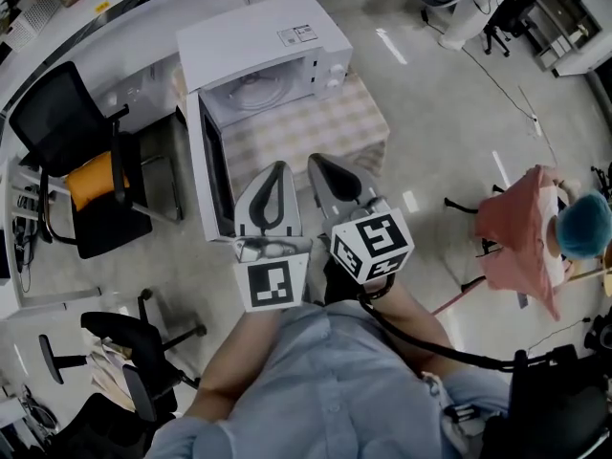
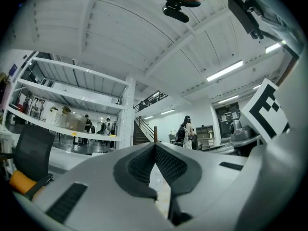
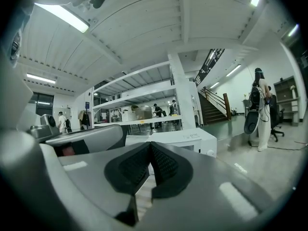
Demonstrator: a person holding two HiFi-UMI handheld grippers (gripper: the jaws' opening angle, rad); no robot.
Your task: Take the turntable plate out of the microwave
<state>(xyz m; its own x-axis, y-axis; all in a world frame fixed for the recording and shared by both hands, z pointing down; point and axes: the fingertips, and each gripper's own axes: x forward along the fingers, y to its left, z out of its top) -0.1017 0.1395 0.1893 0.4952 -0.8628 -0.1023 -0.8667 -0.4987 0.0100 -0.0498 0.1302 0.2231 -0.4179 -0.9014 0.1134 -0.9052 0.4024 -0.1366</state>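
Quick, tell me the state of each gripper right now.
Left gripper: closed, holding nothing.
Right gripper: closed, holding nothing.

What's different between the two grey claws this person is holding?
In the head view the left gripper points straight up the picture, while the right gripper slants up and leftward. The left cube shows one flat marker face; the right cube is turned cornerwise and shows two. Both grippers have jaws shut on nothing and sit short of the open microwave.
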